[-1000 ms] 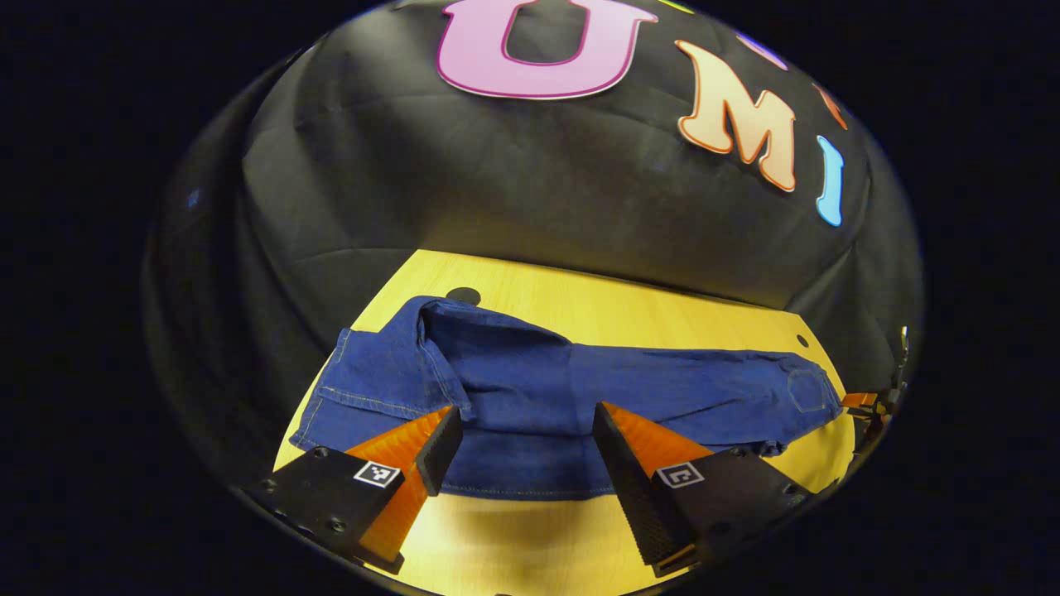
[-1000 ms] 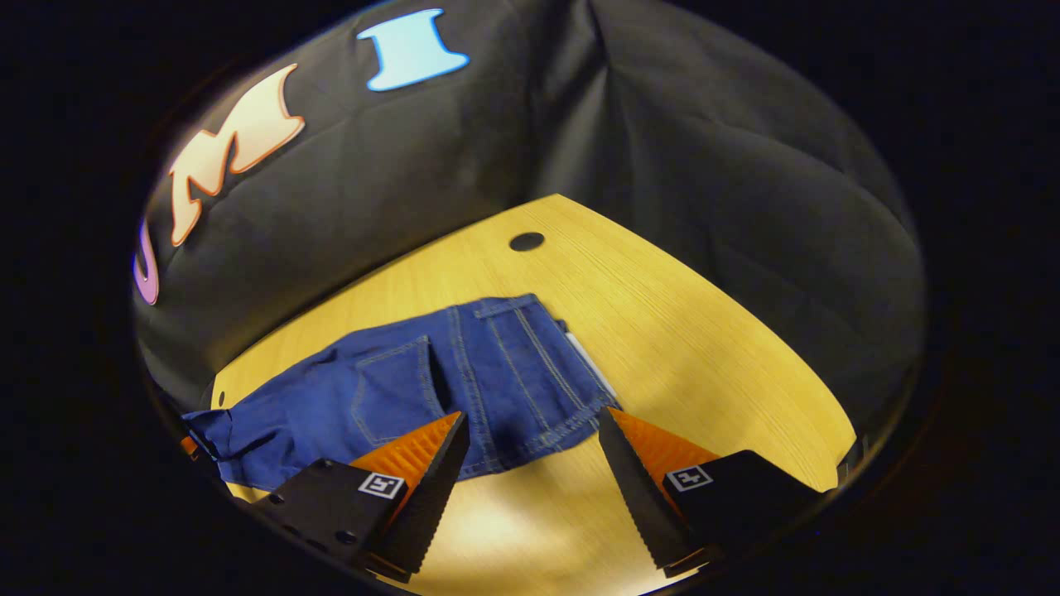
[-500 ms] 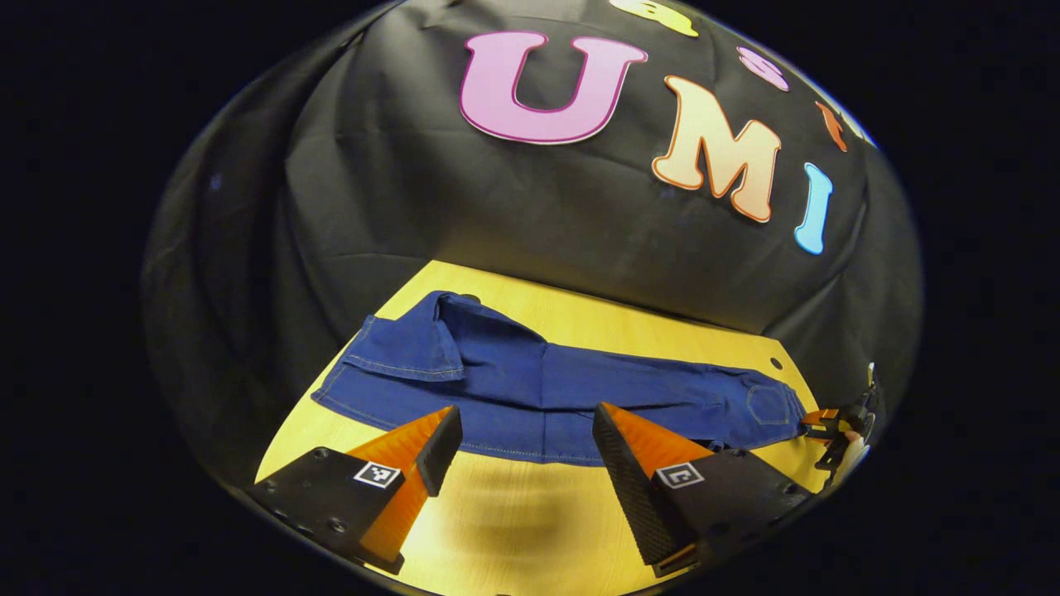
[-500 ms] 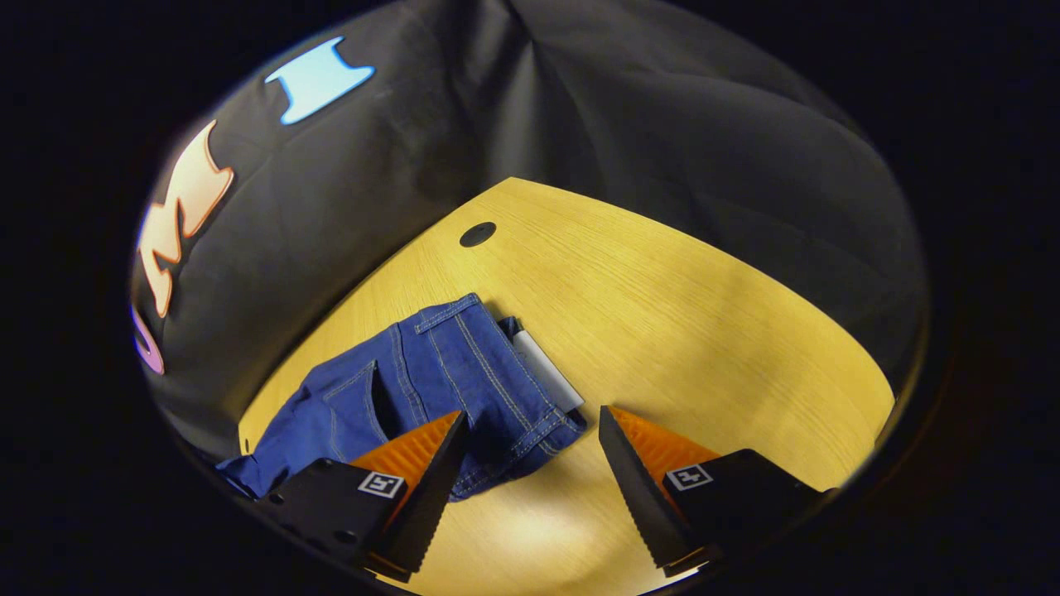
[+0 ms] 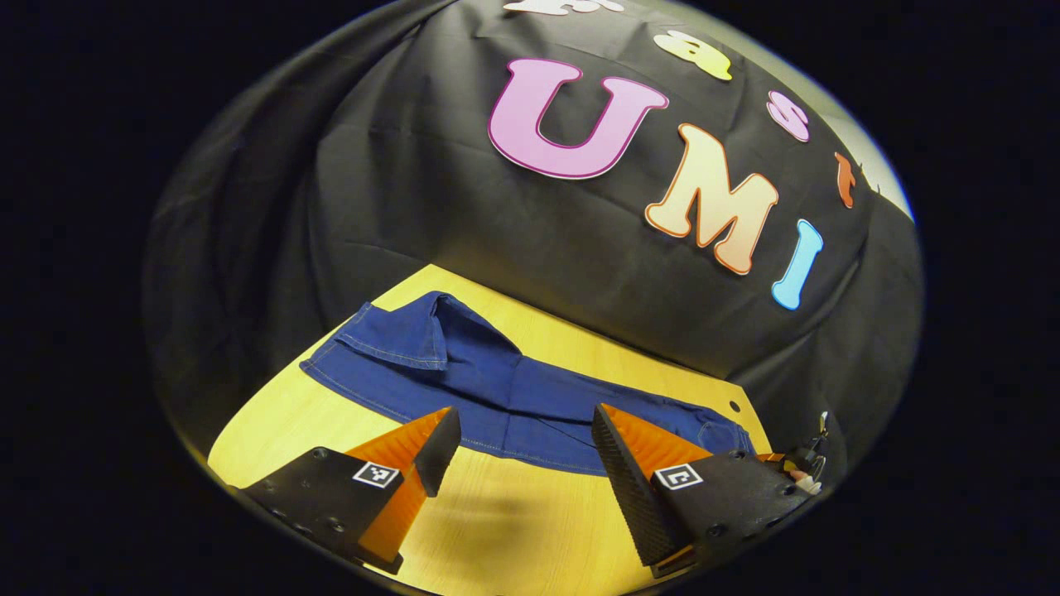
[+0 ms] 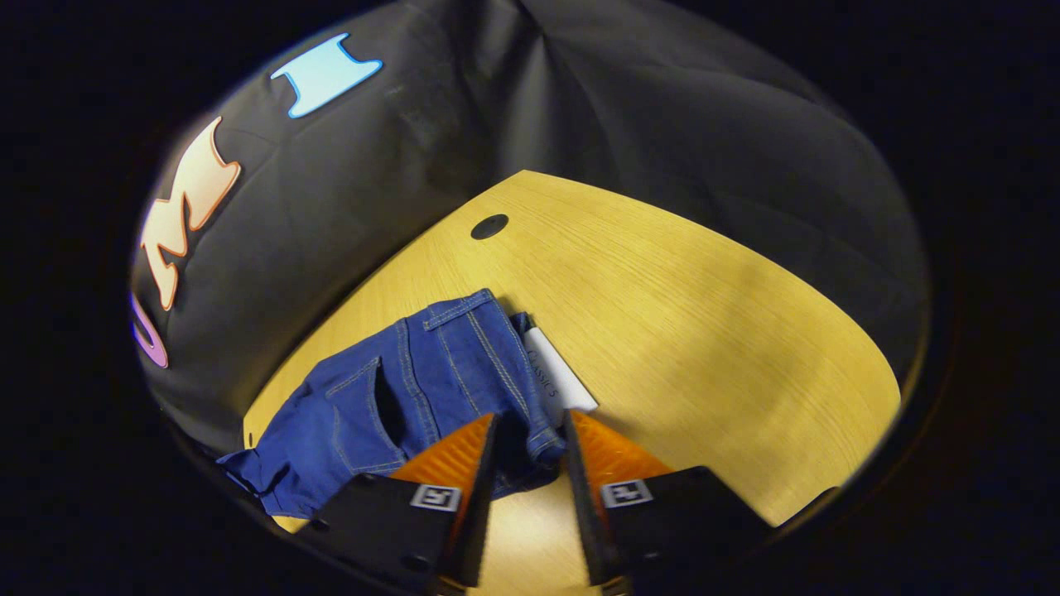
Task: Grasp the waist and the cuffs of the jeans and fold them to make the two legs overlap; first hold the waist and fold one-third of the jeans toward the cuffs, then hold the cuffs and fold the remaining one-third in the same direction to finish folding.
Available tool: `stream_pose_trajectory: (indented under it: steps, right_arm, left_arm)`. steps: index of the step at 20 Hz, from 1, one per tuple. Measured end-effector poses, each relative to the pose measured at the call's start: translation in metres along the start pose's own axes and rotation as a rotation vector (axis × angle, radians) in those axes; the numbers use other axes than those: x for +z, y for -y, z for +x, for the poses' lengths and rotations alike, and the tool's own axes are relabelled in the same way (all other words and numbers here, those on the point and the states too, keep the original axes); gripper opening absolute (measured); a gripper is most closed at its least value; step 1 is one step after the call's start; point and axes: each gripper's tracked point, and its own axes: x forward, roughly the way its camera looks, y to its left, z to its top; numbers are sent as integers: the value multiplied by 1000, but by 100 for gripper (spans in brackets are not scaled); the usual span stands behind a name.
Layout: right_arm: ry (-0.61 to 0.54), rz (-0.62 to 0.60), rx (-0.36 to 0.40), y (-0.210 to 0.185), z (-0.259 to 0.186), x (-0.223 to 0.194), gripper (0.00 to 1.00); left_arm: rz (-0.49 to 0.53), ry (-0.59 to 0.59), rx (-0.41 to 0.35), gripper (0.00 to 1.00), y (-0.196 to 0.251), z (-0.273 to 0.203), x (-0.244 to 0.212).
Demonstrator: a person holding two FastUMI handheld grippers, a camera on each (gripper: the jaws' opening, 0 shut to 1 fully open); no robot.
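Two grippers seen above yellow wooden desk. Left gripper held spread wide, short of blue denim jeans laid along desk's far edge. Right gripper narrowed around waist corner; firm pinch cannot be told. White label lies beside waist.

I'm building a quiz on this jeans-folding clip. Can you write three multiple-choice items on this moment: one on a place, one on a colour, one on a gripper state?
1. Where do the jeans lie?
A. on the wooden table
B. on the floor
C. over a chair

2. What colour are the jeans?
A. black
B. blue
C. grey

3. How does the left gripper stand?
A. shut on a cuff
B. open, short of the jeans
C. shut on the table edge

Answers:
1 A, the denim is spread flat on the yellow wood.
2 B, the cloth is blue in both views.
3 B, its fingers stand wide apart with nothing between them.
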Motion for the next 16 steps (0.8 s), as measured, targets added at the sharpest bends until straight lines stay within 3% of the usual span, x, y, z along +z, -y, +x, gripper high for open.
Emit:
stream_pose_trajectory:
  steps: [2,4,6,7,9,16]
  right_arm:
    - [23,-12,3,2,-7,4,14]
    - [33,-33,6,-2,-13,6,7]
    - [59,-54,-4,-1,-24,13,9]
    - [72,-53,-2,-1,-30,17,2]
    - [108,-60,-12,-1,-40,26,0]
    - [184,-97,-55,-13,-68,56,2]
  left_arm:
    - [7,-3,11,96,0,-7,-1]
    - [-3,-1,2,96,2,-10,-2]
    - [-7,-6,-6,96,2,-13,-5]
    - [-7,-7,-10,96,1,-14,-7]
    - [-10,-8,-22,96,-1,-21,-11]
    - [1,-7,-78,96,-5,-29,-11]
